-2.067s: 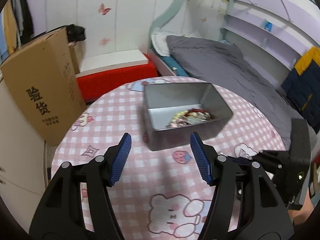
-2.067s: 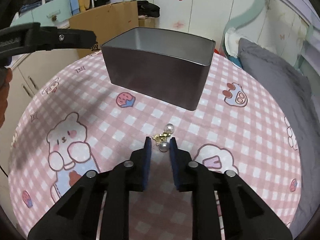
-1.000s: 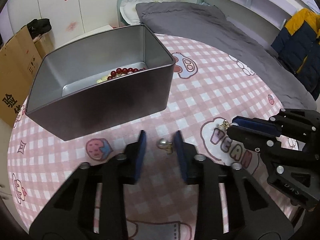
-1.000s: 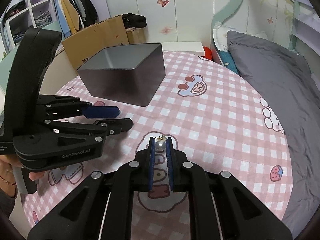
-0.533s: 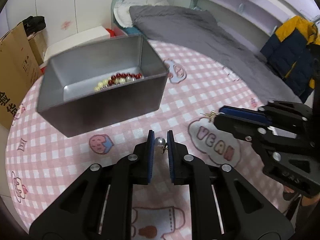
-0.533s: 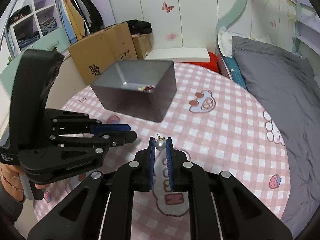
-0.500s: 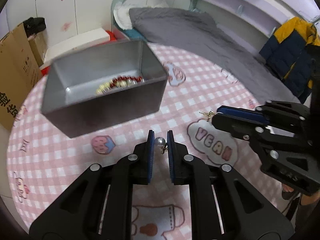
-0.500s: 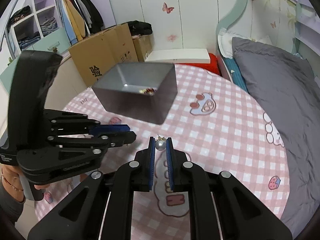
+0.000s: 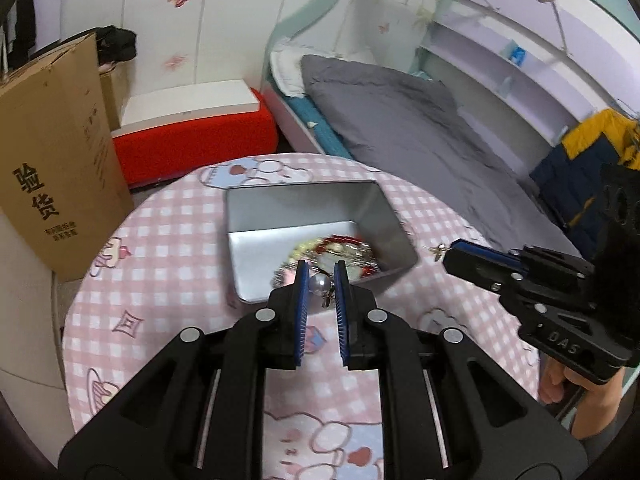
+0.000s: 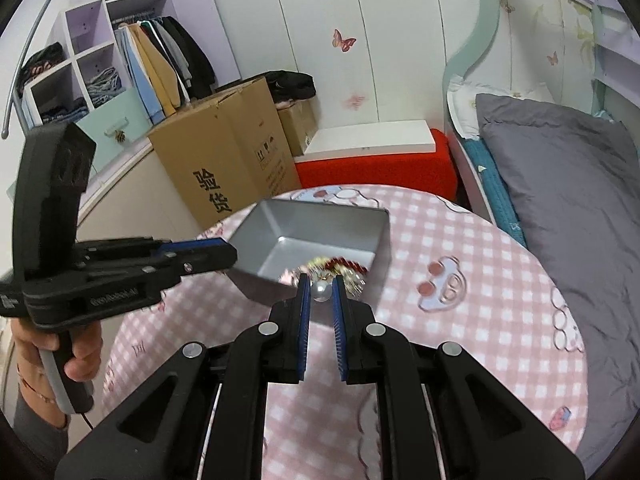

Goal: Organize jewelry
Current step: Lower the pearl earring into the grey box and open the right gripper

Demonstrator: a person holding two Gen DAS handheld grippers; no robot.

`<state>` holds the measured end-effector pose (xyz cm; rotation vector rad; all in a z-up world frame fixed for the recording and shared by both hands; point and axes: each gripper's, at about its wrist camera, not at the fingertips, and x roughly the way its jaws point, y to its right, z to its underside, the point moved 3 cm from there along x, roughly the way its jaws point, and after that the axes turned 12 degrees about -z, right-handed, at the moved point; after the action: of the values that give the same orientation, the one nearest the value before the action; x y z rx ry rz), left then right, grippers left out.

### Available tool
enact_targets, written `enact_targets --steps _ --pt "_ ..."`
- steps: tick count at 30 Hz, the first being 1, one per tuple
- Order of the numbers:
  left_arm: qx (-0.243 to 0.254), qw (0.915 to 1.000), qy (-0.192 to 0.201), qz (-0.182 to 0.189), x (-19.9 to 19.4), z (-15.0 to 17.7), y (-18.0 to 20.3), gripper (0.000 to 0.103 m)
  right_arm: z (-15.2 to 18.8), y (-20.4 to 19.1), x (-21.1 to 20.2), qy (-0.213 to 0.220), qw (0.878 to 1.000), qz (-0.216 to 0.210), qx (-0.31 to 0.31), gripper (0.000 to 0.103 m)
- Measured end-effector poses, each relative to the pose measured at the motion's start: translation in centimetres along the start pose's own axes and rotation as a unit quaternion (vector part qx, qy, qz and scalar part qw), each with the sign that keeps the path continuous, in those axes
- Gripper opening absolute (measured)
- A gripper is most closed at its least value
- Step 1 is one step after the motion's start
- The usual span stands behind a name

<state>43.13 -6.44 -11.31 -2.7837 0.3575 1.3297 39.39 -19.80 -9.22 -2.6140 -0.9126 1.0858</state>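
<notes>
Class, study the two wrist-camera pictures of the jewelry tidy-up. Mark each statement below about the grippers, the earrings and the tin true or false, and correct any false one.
1. The left gripper is shut on a pearl earring. True.
2. The right gripper is empty. False: it is shut on a second pearl earring.
3. The metal tin already holds jewelry. True: red beads and gold-coloured pieces lie in it.
4. The tin has its lid on. False: it is open at the top, and no lid is in view.
5. The tablecloth is plain white. False: it is pink and white check with cartoon figures.
</notes>
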Motion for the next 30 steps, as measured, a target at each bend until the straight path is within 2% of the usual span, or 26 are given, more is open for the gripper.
enact_targets --steps 7,21,25,27,28,30 --pt "0.009 0.9997 -0.018 -0.013 2.8 -0.2 -0.3 0.013 -0.6 0.2 2.6 -0.011 1.000 0.005 0.011 0.009" --pt "0.021 0.9995 -0.018 -0.014 3.3 -0.2 0.0 0.015 -0.4 1.4 4.0 -0.019 0.999 0.011 0.027 0.009" --pt "0.024 0.9995 -0.012 -0.018 2.9 -0.2 0.1 0.027 -0.5 1.3 4.2 -0.020 0.999 0.010 0.029 0.009" --pt "0.027 0.9994 -0.009 -0.018 2.8 -0.2 0.2 0.037 -0.5 1.3 4.3 -0.021 0.999 0.010 0.029 0.009" --pt "0.026 0.9994 -0.006 -0.020 2.7 -0.2 0.3 0.047 -0.5 1.3 4.4 -0.021 0.999 0.011 0.030 0.009" --pt "0.026 0.9995 -0.002 -0.019 2.4 -0.3 0.3 0.047 -0.4 1.4 4.4 -0.021 0.999 0.012 0.032 0.009"
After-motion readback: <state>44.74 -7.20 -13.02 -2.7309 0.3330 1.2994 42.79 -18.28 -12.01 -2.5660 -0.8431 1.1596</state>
